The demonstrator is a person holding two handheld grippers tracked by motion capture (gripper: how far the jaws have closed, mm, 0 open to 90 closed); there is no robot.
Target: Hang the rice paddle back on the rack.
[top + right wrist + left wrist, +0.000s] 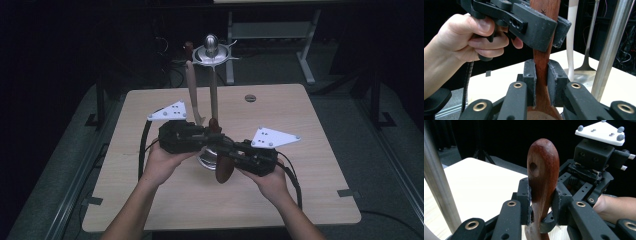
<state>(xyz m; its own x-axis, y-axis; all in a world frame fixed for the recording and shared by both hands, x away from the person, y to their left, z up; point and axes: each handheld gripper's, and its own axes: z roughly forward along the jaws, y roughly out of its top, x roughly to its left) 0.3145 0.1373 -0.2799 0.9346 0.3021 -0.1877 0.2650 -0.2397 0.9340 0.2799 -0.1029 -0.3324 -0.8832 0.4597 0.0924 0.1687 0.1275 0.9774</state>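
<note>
Jaws of both the left gripper (212,136) and right gripper (231,149) pinch one dark wooden spoon (541,182), held beside the steel utensil stand (212,52) above the counter (320,165); hanging or setting it down apparently remains undone.

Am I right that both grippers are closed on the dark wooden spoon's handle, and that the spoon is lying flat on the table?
Not quite: the wooden spoon is not lying flat; it is held above the table, as the high view shows. The rest stands: the left gripper and the right gripper are both closed on its handle.
</note>
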